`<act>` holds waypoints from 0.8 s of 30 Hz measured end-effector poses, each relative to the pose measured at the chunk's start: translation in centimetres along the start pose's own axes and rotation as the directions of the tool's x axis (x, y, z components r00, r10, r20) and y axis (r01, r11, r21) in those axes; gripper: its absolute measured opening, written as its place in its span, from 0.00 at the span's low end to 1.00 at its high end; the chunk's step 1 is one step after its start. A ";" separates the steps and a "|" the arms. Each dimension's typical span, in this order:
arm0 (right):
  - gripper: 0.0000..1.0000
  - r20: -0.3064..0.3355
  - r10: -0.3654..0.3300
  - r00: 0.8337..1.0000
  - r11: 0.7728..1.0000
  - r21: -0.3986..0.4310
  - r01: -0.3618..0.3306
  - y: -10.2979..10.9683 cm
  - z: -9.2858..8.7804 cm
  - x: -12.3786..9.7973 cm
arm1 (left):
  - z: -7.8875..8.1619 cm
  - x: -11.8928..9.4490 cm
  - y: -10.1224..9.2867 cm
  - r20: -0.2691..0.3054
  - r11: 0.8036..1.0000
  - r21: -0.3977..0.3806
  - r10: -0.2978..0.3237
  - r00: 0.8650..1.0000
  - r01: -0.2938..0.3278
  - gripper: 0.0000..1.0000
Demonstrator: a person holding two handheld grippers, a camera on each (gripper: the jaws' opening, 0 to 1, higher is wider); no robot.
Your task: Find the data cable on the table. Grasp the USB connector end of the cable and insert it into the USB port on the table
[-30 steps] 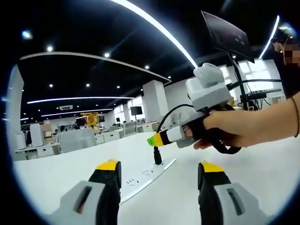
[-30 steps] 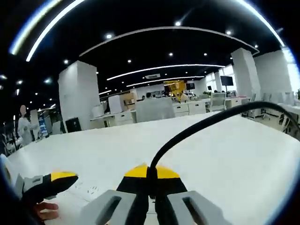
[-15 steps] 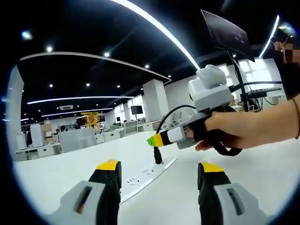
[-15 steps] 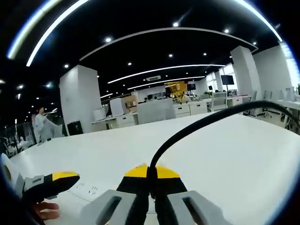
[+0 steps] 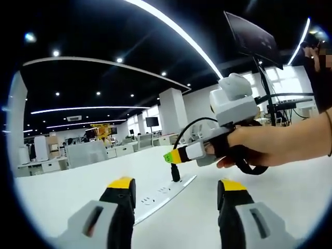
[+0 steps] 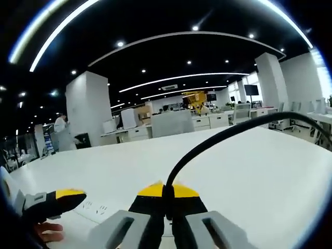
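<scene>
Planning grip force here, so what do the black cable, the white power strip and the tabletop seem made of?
Cable: likely rubber or soft plastic sheath, matte black, bending in a smooth arc. Power strip: probably hard white plastic, smooth, with moulded socket slots. Tabletop: white, smooth, slight sheen; perhaps laminate, uncertain.

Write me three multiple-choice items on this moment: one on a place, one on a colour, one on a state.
1. Where does the power strip lie?
A. on the white table
B. on a chair
C. in a drawer

2. What colour is the cable?
A. white
B. black
C. red

3. How do the jaws of the right gripper stand?
A. wide open
B. shut on the cable
C. shut on nothing

Key:
1. A, the strip lies flat on the tabletop.
2. B, it arcs black out of the jaws.
3. B, the yellow tips pinch the cable between them.
</scene>
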State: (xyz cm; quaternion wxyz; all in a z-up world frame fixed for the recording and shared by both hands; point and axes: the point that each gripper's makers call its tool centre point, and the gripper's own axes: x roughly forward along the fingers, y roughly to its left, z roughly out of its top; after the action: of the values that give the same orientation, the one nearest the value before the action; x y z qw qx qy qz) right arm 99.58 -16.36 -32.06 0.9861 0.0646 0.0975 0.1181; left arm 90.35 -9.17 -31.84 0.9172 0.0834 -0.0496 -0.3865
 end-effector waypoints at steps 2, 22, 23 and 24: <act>0.04 -0.001 -0.001 1.000 1.000 -0.002 0.001 0.0 0.0 0.0 | 0.0 0.0 0.1 -0.001 1.000 -0.001 0.003 1.000 -0.003 0.63; 0.05 0.026 0.016 1.000 0.999 0.037 -0.017 -0.1 -0.4 -0.6 | -0.3 -0.5 -0.5 -0.006 1.000 0.004 0.007 1.000 -0.007 0.61; 0.05 0.026 0.016 1.000 0.999 0.041 -0.017 0.0 -0.4 -0.7 | -0.3 -0.5 -0.6 -0.006 1.000 0.004 0.007 1.000 -0.007 0.61; 0.05 0.027 0.016 1.000 0.999 0.041 -0.017 0.0 -0.4 -0.7 | -0.3 -0.5 -0.6 -0.006 1.000 0.004 0.008 1.000 -0.008 0.61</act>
State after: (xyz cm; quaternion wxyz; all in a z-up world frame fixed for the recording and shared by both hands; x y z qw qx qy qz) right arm 98.82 -16.53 -32.35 0.9847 0.0874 0.0864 0.1233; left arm 89.63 -9.17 -32.30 0.9187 0.0859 -0.0479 -0.3824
